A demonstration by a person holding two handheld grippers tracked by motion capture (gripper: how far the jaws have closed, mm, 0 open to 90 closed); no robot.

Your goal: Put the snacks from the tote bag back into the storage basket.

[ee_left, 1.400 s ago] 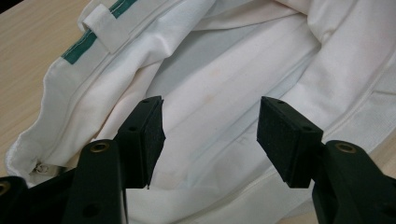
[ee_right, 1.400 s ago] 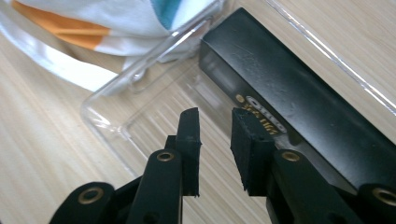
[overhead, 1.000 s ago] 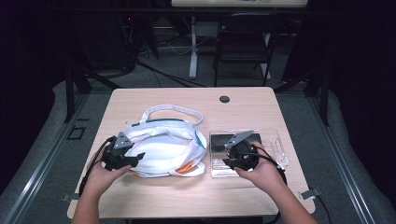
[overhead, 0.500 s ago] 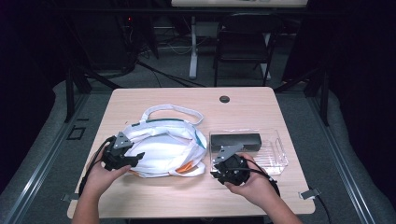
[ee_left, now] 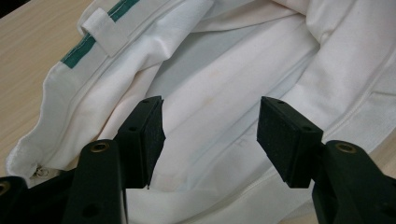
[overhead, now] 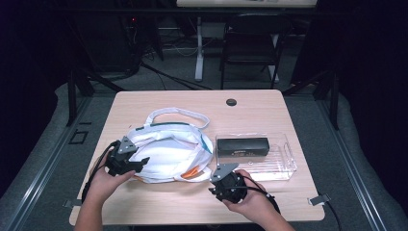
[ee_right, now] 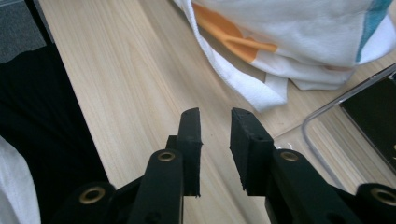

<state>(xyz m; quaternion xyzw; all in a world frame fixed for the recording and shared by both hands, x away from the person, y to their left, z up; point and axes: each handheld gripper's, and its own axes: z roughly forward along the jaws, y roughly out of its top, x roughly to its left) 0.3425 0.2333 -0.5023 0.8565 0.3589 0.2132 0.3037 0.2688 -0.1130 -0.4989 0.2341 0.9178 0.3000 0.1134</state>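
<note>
A white cloth bag (overhead: 168, 151) with teal and orange trim lies at the table's middle left. My left gripper (overhead: 140, 161) rests at the bag's left end. Its jaws stand wide open over the white fabric (ee_left: 224, 70), and the pads (ee_left: 149, 135) do not press on it. My right gripper (overhead: 216, 186) is low over bare wood near the front edge, between the bag's orange-trimmed corner (ee_right: 299, 32) and a clear tray (overhead: 284, 163). The right gripper's (ee_right: 215, 116) jaws have just been closing. A narrow gap is left between them, with nothing in it.
The clear plastic tray holds a black box (overhead: 243, 146) at its far side, and its rim (ee_right: 327, 116) lies just right of my right gripper. A round grommet (overhead: 231, 102) sits near the table's far edge. A chair (overhead: 250, 43) stands beyond the table.
My right gripper has left the tray and moved left and toward the front edge, sinking a little. Its jaws have narrowed. The left gripper and the bag have kept still.
</note>
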